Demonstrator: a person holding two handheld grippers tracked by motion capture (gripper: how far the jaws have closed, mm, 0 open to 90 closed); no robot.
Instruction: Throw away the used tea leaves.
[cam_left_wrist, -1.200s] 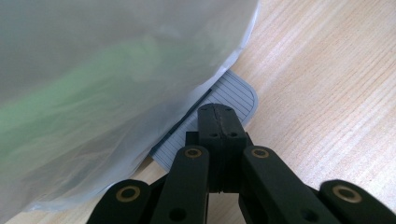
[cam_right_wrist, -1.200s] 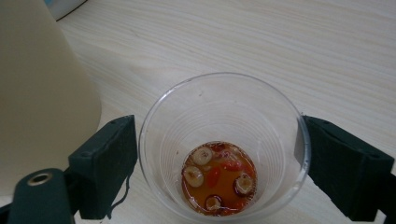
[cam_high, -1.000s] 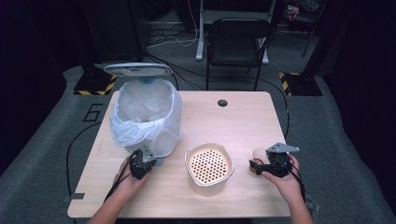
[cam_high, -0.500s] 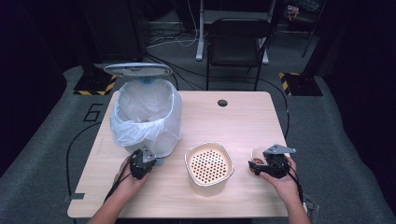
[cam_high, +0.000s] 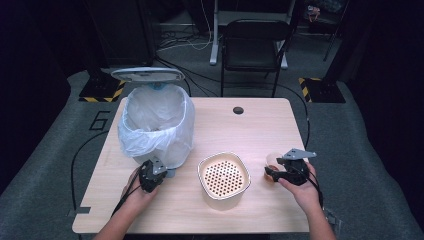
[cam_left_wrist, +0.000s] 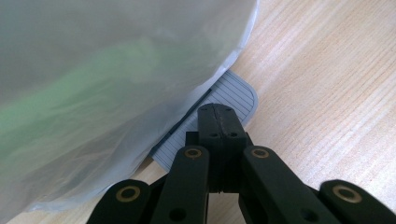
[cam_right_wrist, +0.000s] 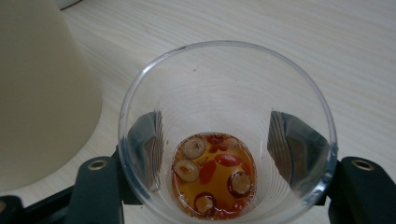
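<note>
- My right hand-held gripper (cam_high: 272, 172) has its jaws spread around a clear plastic cup (cam_right_wrist: 227, 130), one jaw pad against each side of the wall; I am gripping it.
- The cup stands upright on the worktop (cam_high: 260, 125), just to the right of the cream strainer basket (cam_high: 223, 176).
- In the cup's bottom lies a little amber liquid with red berries and sliced dried fruit (cam_right_wrist: 215, 175).
- My left hand-held gripper (cam_left_wrist: 219, 122) has its jaws pressed together, their tips on the grey ribbed pedal (cam_left_wrist: 236, 93) at the foot of the bin (cam_high: 156, 125).
- The bin, lined with a white bag and its lid up, stands left of the basket.
</note>
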